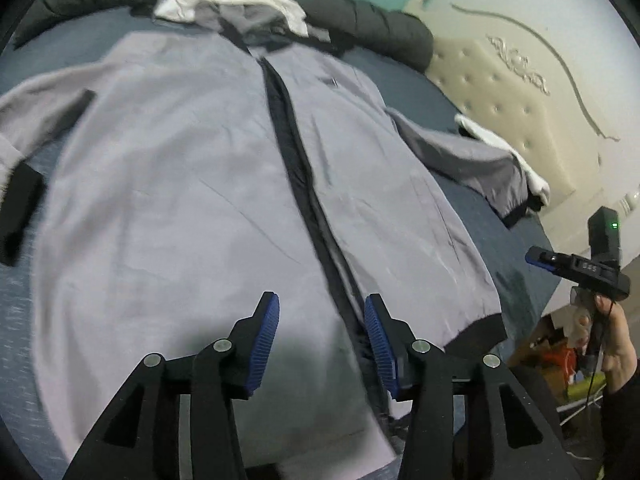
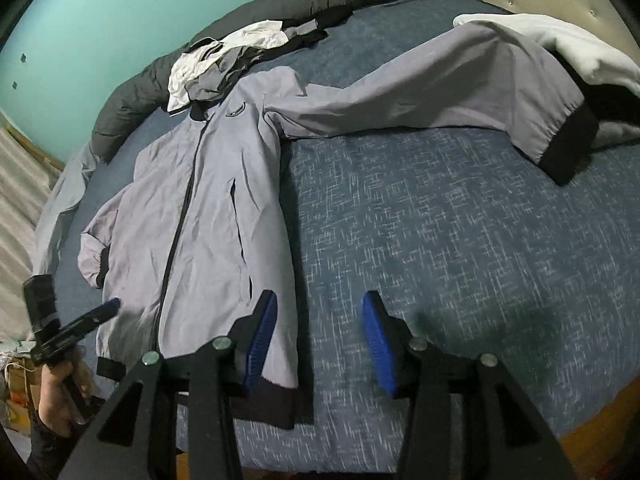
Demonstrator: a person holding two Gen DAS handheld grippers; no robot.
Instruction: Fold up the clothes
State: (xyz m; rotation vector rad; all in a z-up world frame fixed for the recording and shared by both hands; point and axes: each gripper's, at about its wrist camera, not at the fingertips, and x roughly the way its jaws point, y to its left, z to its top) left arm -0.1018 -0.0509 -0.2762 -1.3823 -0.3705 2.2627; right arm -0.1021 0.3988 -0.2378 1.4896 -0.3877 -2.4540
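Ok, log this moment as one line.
stage: pre-fold | jacket: flat on bed, zipped | left gripper: open | right gripper: open, empty

A grey zip-up jacket (image 2: pixel 208 216) lies face up on the blue bed (image 2: pixel 460 248), one sleeve stretched out sideways from it. The right tool (image 2: pixel 318 332) hovers with fingers spread over the jacket's black hem corner; the left tool (image 2: pixel 76 326) hangs beside the hem's other end.
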